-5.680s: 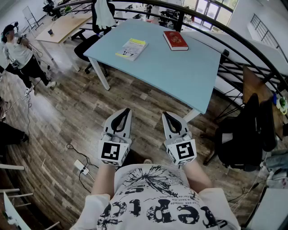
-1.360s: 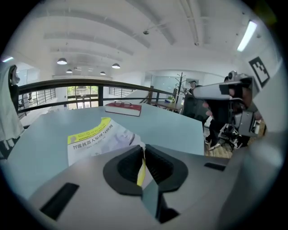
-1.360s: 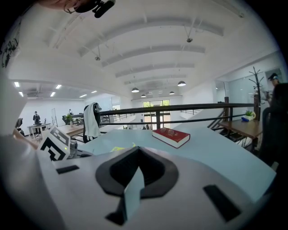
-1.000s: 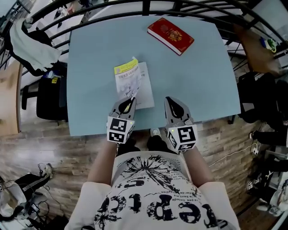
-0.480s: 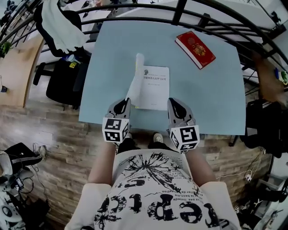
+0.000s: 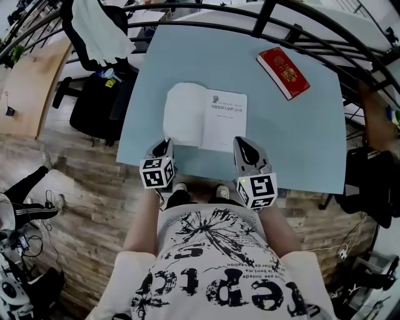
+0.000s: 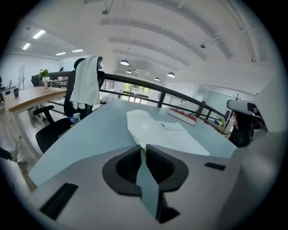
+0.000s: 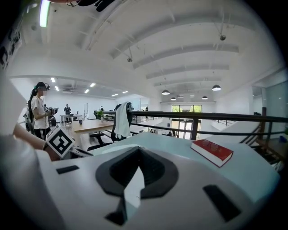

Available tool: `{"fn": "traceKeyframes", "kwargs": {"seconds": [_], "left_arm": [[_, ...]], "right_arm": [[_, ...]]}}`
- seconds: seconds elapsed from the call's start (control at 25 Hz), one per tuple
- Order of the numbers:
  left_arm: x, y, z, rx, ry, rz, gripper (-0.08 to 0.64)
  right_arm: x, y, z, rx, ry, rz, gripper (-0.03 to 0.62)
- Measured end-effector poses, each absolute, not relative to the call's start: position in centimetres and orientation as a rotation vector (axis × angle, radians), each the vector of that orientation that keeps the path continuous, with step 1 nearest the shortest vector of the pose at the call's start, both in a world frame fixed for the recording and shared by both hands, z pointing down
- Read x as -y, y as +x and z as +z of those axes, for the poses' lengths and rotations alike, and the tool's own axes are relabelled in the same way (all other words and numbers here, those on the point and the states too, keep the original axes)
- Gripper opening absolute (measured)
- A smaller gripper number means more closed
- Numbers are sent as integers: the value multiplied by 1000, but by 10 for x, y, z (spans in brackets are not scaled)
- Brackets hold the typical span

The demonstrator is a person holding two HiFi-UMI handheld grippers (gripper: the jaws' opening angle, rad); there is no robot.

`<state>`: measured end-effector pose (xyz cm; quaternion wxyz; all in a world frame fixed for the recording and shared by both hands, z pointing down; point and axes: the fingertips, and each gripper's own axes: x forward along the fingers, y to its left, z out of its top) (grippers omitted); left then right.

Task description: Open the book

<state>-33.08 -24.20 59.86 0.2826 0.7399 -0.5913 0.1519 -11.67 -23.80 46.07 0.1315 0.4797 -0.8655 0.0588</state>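
Observation:
A thin paperback (image 6: 224, 122) lies open on the light blue table (image 6: 294, 137), title page up. Its cover (image 6: 184, 112) is folded over to the left, white inside showing. My left gripper (image 6: 166, 142) is at the cover's near corner. In the left gripper view the left gripper (image 7: 143, 148) pinches a yellow sliver of the cover's (image 7: 139, 123) corner between its tips while the jaws are opening. My right gripper (image 6: 242, 141) is shut and empty at the book's near right corner. In the right gripper view the right gripper's (image 8: 138, 150) tips meet.
A red hardback (image 6: 283, 72) lies at the table's far right, seen also as the red hardback (image 8: 212, 150) ahead of the right gripper. A black chair draped with a white garment (image 6: 94, 37) stands left of the table. A dark railing (image 6: 262, 19) runs behind.
The cover stood lifted a second ago, upright half a second ago, and now lies over to the left. My left gripper went left and down with it. The right gripper shifted slightly.

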Motion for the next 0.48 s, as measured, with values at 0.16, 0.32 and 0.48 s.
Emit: {"fn": "traceKeyframes", "kwargs": {"seconds": [0.16,0.32,0.48], "left_arm": [[245,-346,629,1550,1885,451,43],[249,-357,649,1534,1823,505,43],[250,-357,659,1509,1793,554,46]], "right_arm": [[237,-115,466,2490,1414,194,11],[237,-113,474,2460,1435,214,11],[238,-111,474,2445,1454,215,11]]}}
